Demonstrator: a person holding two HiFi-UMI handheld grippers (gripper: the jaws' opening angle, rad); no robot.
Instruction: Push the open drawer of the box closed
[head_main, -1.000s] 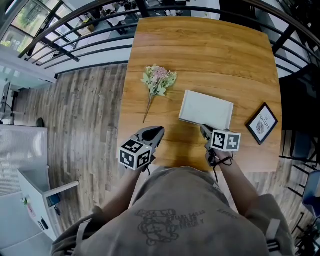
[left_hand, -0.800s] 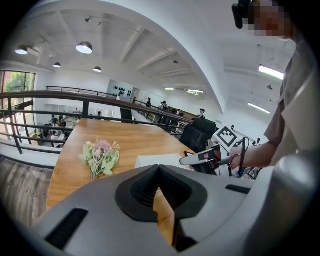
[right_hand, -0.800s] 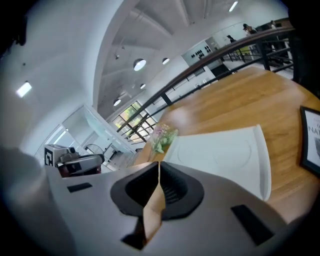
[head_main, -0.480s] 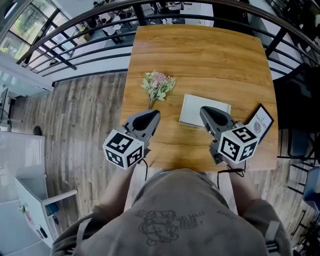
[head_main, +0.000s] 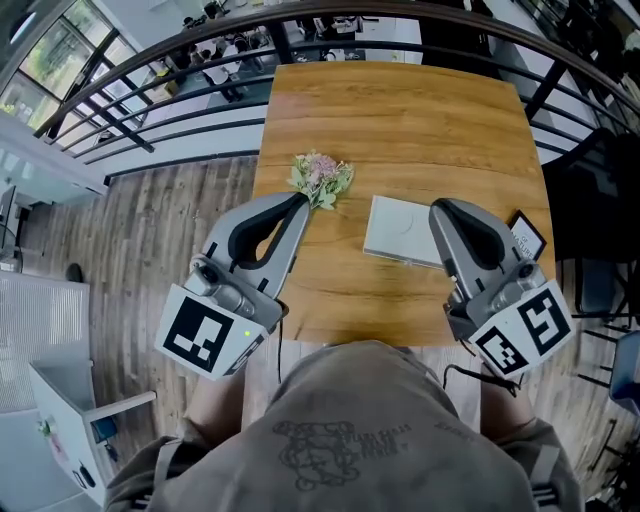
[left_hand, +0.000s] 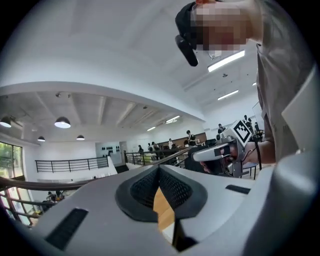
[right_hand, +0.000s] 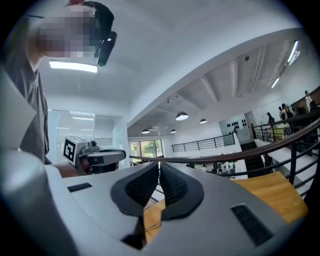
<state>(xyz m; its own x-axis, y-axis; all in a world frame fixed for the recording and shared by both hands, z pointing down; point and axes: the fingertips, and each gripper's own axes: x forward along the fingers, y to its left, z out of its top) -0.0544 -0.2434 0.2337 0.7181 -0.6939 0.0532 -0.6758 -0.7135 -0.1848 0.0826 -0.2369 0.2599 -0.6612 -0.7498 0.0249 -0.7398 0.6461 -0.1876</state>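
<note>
A: Whereabouts of the box (head_main: 405, 232)?

B: Lying flat on the wooden table (head_main: 400, 110), right of centre, toward the near edge but clear of it. From above, just a plain white slab; cannot tell whether the drawer is out or in.

A: And the left gripper (head_main: 300, 200)?

B: Held high off the tabletop, pointing away, tips just beside the flower sprig (head_main: 320, 178) in the head view. Jaws pressed together at the tips, nothing pinched.

A: Right gripper (head_main: 440, 208)?

B: Same height, same heading, overlapping the box's right end from above, well clear of it. Jaws closed on each other, empty too.

A: Room around the box?

B: Bare wood on the near side, and a wide stretch toward the far edge. Tighter on the right: a framed card (head_main: 527, 238) just beside, close to the table's right edge. Sprig well apart on the left, near the left edge.

A: Beyond the edges?

B: Black railing (head_main: 150, 112) curving past the far and left sides, plank floor (head_main: 170, 220) on the left.
</note>
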